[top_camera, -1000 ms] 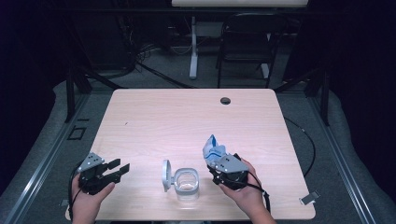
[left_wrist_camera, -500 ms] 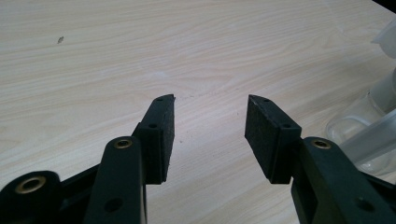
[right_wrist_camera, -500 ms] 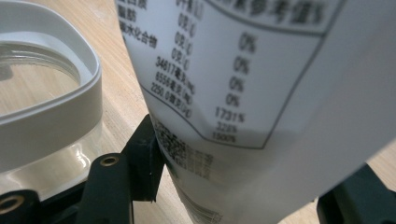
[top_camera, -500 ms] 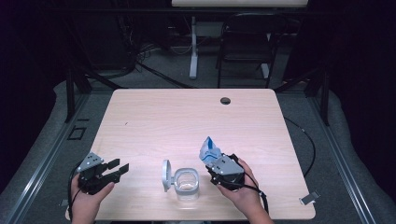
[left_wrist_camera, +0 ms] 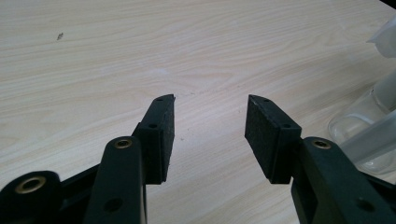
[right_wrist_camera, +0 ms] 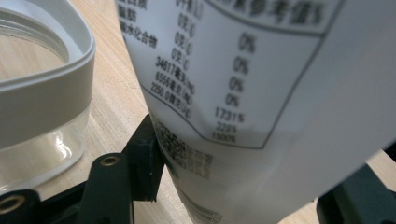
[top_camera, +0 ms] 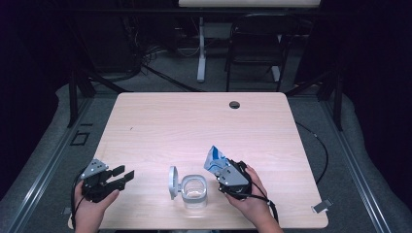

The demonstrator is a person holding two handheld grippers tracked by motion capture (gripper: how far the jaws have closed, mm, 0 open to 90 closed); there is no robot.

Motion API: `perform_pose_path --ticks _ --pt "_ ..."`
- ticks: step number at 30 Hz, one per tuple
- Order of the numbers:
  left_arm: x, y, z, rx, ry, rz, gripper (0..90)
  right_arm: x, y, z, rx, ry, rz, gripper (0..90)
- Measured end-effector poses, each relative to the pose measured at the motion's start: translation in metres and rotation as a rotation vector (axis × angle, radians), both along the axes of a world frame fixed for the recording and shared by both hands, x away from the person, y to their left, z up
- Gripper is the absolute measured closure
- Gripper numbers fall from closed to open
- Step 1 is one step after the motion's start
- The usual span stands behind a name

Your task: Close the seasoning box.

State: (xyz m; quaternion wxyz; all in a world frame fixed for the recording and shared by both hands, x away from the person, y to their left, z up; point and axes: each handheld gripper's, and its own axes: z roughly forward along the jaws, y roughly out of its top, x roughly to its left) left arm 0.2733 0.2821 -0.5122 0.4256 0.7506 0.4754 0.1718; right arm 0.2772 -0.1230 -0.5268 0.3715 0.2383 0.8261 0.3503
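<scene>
Surface (top_camera: 160,121): pale wood-grain top with rounded corners, a small dark round grommet (top_camera: 234,104) near its far edge. It carries all items listed below, which sit along its near edge.

Folding chair (top_camera: 255,48): dark, on the floor beyond the far edge, well apart from the work.

Right gripper (top_camera: 224,167): held in the person's right hand (top_camera: 250,196) at the near right of the surface, just right of the jar. Jaws stand wide and are closed on the pouch, which stands between them; the right gripper view has the left jaw's pad pressed against the pouch's lower side.

Left gripper (top_camera: 122,174): held in the person's left hand (top_camera: 92,206) at the near left corner, well apart from the jar. Jaws wide open with nothing between them; the left gripper view has bare wood in the gap.

Jar (top_camera: 194,191): clear, squarish with rounded corners, a grey-white rim, upright on the surface between the two grippers. Its lid (top_camera: 172,182) is swung open and stands on edge at the jar's left side. Contents cannot be made out.

Pouch (top_camera: 215,159): white and blue packet, upright and tilted slightly, rising from the right jaws just beside the jar's right rim. Its white back (right_wrist_camera: 261,93) bears a printed nutrition table.
</scene>
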Motion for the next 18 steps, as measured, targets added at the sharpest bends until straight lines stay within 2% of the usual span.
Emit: perform_pose_path --ticks 7,9,14,18 --pt "0.0000 0.0005 -0.0007 0.002 -0.001 0.002 52.9 -0.0006 0.0025 -0.0017 -0.018 -0.040 -0.005 41.5" --pt "0.0000 0.0005 -0.0008 0.004 0.001 0.002 52.9 -0.0004 0.0023 -0.0017 -0.011 -0.033 0.001 41.5" --pt "-0.0001 0.0010 -0.0001 0.002 0.000 0.004 52.9 -0.0007 0.0016 -0.0016 -0.033 -0.012 0.021 41.5" --pt "0.0000 0.0012 -0.0002 0.002 0.001 0.005 52.9 -0.0010 0.0008 -0.0020 -0.054 -0.018 0.022 41.5"
